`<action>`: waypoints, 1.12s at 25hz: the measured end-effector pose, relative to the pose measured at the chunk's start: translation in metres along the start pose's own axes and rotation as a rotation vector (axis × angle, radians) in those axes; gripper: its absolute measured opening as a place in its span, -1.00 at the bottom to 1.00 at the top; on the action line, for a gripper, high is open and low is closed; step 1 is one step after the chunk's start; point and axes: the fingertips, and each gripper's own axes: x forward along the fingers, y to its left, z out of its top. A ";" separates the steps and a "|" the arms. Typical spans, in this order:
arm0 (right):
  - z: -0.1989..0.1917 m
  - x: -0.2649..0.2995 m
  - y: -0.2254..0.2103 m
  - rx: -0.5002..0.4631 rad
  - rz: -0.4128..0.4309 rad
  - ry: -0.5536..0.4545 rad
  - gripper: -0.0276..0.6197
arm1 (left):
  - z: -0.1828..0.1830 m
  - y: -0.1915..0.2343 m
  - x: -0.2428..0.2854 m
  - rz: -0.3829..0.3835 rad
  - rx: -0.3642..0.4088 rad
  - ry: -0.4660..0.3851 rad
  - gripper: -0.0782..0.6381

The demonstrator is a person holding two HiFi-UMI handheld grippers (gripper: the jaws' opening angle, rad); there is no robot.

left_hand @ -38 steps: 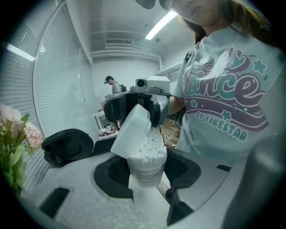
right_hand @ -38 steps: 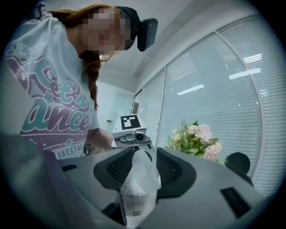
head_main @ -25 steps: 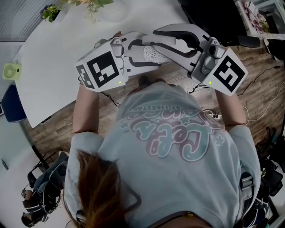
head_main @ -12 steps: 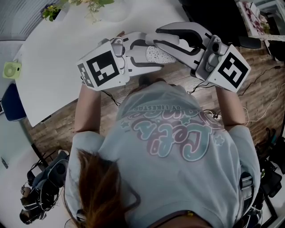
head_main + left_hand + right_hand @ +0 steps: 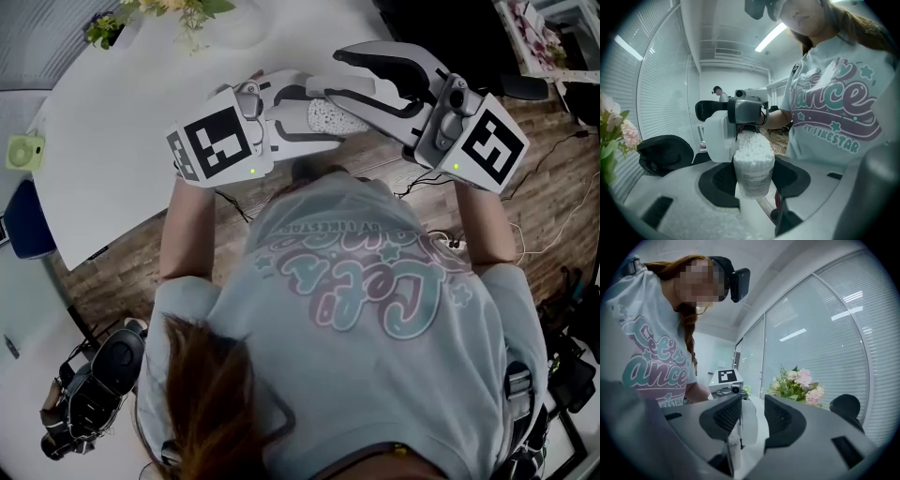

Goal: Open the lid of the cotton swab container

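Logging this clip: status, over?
Left gripper shut on clear plastic cotton swab container. Right gripper jaws just opening, white lid between them, flipped open. Nothing blocking.

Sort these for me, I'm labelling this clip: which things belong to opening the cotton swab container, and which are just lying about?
Job: cotton swab container, clamped in the left gripper; its lid, flipped open, between the jaws of the right gripper, which have just been opening.
Lying about: flowers; white table; small green device.

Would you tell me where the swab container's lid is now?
In the left gripper view, the white plastic flip lid stands open at the left of the clear cotton swab container, between the fingers of the right gripper, which have just been opening.
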 end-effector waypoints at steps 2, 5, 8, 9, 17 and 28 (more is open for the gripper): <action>0.000 0.000 0.001 -0.008 0.005 0.004 -0.46 | -0.001 0.002 -0.001 0.003 -0.009 -0.007 -0.25; 0.002 -0.003 0.001 -0.028 -0.002 0.005 -0.43 | -0.001 0.004 -0.001 0.014 -0.011 -0.005 -0.25; 0.003 -0.005 0.002 -0.035 0.002 0.003 -0.35 | -0.001 0.004 -0.002 0.019 -0.007 -0.003 -0.25; 0.003 -0.006 0.003 -0.036 0.009 0.002 -0.32 | -0.002 0.005 -0.003 0.020 -0.008 -0.004 -0.25; -0.001 -0.016 0.005 -0.029 0.049 0.011 -0.18 | -0.002 0.013 -0.007 0.045 -0.008 0.004 -0.25; -0.022 -0.031 0.003 -0.033 0.063 0.035 -0.04 | -0.004 0.020 -0.012 0.070 -0.012 0.001 -0.25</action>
